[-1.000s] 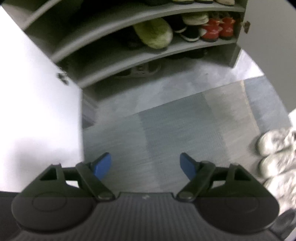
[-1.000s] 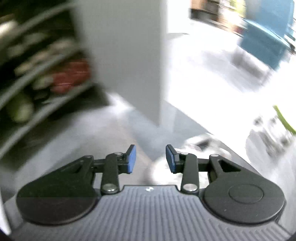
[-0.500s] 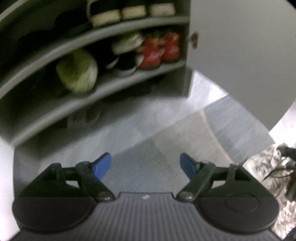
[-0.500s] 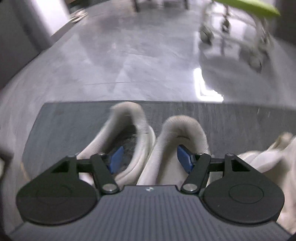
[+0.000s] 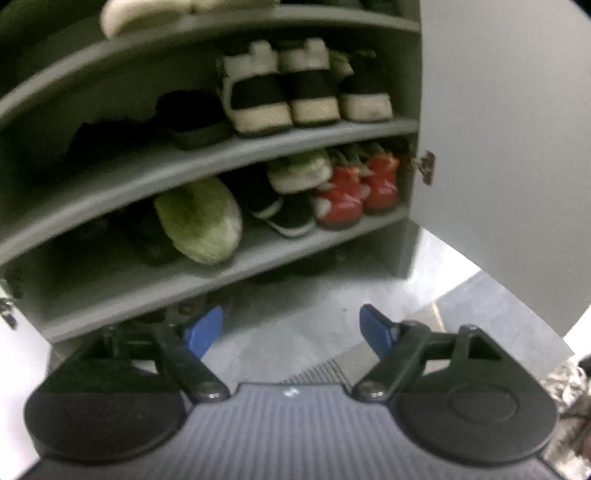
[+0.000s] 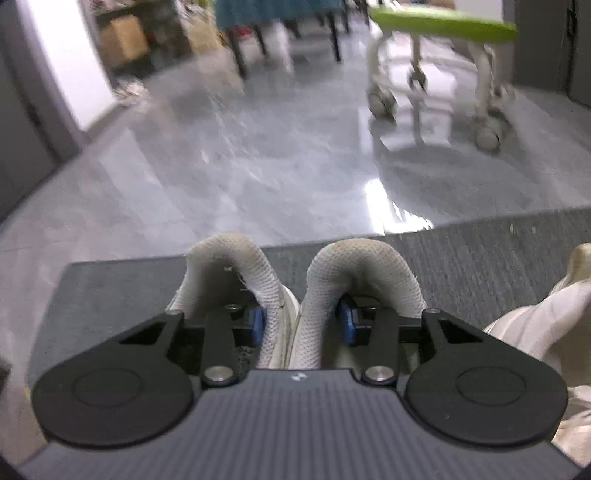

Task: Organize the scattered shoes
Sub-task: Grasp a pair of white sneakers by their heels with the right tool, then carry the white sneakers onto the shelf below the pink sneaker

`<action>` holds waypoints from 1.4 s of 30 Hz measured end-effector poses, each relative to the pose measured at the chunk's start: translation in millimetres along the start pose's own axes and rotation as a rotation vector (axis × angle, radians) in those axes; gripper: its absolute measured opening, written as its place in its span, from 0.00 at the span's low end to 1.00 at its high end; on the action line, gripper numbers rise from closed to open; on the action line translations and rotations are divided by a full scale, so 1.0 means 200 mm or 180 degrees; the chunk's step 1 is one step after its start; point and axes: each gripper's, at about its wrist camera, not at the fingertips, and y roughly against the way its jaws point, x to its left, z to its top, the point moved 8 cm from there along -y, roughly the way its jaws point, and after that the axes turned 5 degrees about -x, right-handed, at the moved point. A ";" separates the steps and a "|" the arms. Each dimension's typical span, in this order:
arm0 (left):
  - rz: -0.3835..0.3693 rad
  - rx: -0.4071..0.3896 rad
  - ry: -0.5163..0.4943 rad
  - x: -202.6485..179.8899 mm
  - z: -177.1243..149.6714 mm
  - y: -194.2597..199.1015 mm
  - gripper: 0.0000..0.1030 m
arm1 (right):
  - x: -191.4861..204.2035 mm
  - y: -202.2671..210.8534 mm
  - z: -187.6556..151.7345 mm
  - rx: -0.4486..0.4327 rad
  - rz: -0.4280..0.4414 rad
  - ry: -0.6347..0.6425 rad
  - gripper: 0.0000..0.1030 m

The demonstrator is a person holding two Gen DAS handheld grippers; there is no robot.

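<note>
A pair of white mesh shoes [image 6: 229,254] stands side by side on a dark grey mat [image 6: 110,284], heels away from me. My right gripper [image 6: 301,325] has one finger inside each shoe. Its jaws are closing and the blue pads [image 6: 255,325] press the two adjoining inner walls together. In the left wrist view my left gripper [image 5: 291,328] hangs open and empty above the floor, in front of the grey shoe cabinet [image 5: 221,158].
The cabinet shelves hold red sneakers [image 5: 354,192], a green slipper [image 5: 199,221] and black-and-white sneakers [image 5: 280,96]; its door [image 5: 498,147] stands open at the right. Another white shoe [image 6: 546,317] lies right of the pair. A green-topped wheeled stool [image 6: 443,26] stands beyond on the glossy floor.
The right gripper dropped from facing the cabinet down onto the white pair, widened, then closed on their inner walls. The left gripper's view swung up from the mat to the shelves.
</note>
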 end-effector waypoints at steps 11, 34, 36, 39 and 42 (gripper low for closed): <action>0.0174 -0.0213 0.0026 0.13 0.07 0.02 0.80 | 0.08 0.80 0.09 -0.0791 0.1211 0.0576 0.39; 0.0930 -0.0740 0.0347 0.58 0.38 0.20 0.81 | 1.25 2.08 0.45 -0.1472 0.3790 0.1666 0.31; 0.1119 -0.0783 0.0370 0.69 0.38 0.24 0.81 | 1.35 2.17 0.44 -0.1463 0.3996 0.1679 0.31; 0.1298 -0.0741 0.0470 0.83 0.36 0.30 0.81 | 1.59 2.38 0.40 -0.1346 0.4447 0.1659 0.31; 0.1464 -0.0747 0.0562 0.96 0.34 0.38 0.81 | 1.75 2.55 0.38 -0.1255 0.4787 0.1603 0.31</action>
